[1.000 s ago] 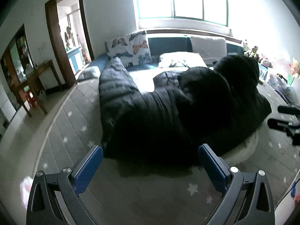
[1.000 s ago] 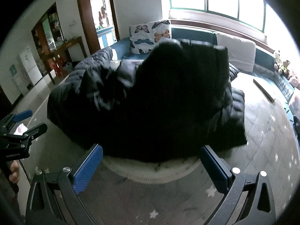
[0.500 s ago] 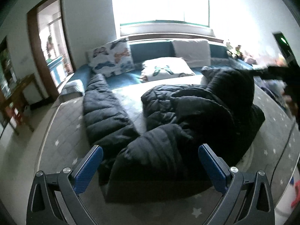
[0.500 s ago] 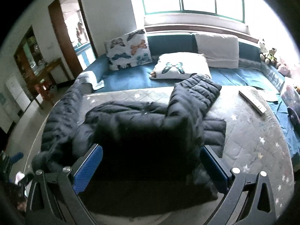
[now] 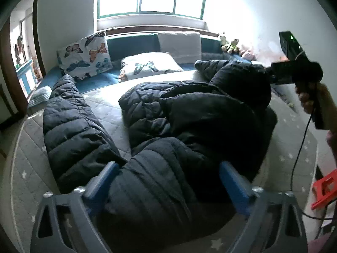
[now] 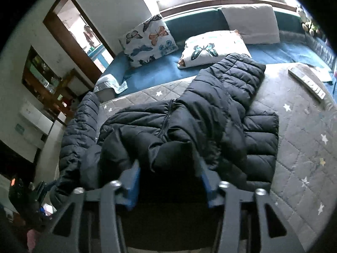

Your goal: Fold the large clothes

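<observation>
- Black puffer jacket [image 5: 189, 113]: lies crumpled on the bed [image 6: 299, 147], whose grey quilted cover is printed with white stars; the jacket fills the middle of the cover.
- One sleeve [image 5: 69, 126] stretches away from the jacket's body toward the doorway side of the bed; in the right wrist view the other sleeve [image 6: 236, 80] is folded across the body and points toward the butterfly pillow [image 6: 210, 48].
- Zipper [image 6: 166, 122]: visible running down the jacket front, in the right wrist view.
- Left tongs [image 5: 168, 179]: spread wide, with a bulging fold of the jacket's near edge lying between the two blue pads [image 5: 101, 179]; whether the pads touch the fabric cannot be told.
- Right tongs [image 6: 168, 181]: fingers partly spread, dark jacket fabric bunched between the blue pads [image 6: 132, 181]; a firm pinch cannot be confirmed, as the area is in shadow.
- From the left wrist view, the right tongs' black handle [image 5: 294, 71] is seen held in the person's hand [image 5: 316, 103], above the jacket's far side.
- Remote control [image 6: 307, 82]: lies on the cover, well apart from the jacket, toward the window side.
- Second butterfly pillow [image 6: 149, 40] and white pillow [image 6: 250, 23]: lean on the blue bench beyond the jacket.
</observation>
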